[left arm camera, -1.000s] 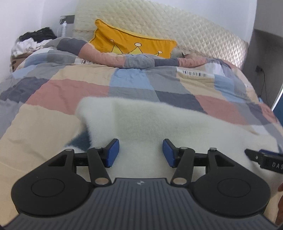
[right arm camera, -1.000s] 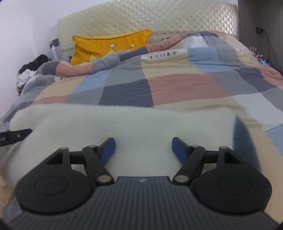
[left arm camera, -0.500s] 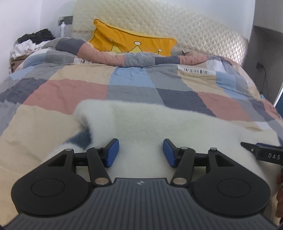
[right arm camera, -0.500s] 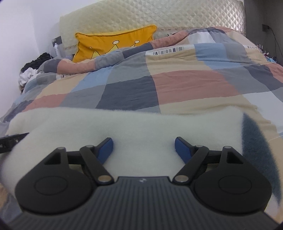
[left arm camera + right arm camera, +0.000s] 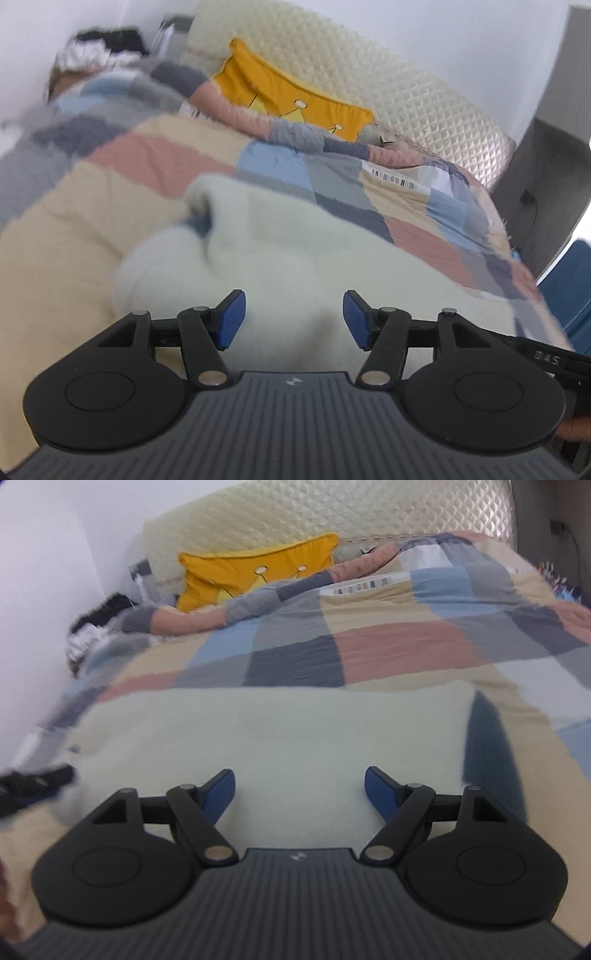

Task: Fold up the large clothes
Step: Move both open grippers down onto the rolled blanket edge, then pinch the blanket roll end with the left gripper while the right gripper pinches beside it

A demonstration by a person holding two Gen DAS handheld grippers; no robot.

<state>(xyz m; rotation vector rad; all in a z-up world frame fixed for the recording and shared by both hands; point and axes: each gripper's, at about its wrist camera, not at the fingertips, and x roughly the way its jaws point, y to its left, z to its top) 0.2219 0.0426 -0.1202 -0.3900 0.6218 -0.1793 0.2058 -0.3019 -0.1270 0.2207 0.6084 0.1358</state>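
A cream fleece garment (image 5: 280, 738) with a dark blue patch (image 5: 487, 746) lies folded on the bed, on the checkered quilt (image 5: 388, 650). The left hand-held gripper (image 5: 293, 319) is above its near part, fingers wide apart and holding nothing. The right hand-held gripper (image 5: 299, 794) is also spread wide over the fleece. A yellow pillow (image 5: 291, 99) leans on the quilted headboard (image 5: 406, 92).

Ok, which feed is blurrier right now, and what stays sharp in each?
Left wrist view: heavy motion smear on the fluffy cream fleece garment and the near-left of the patchwork checked quilt; the left gripper, open, is crisp. Right wrist view: milder blur, worst at the left edge; the yellow crown cushion is readable, the right gripper, open, is sharp.
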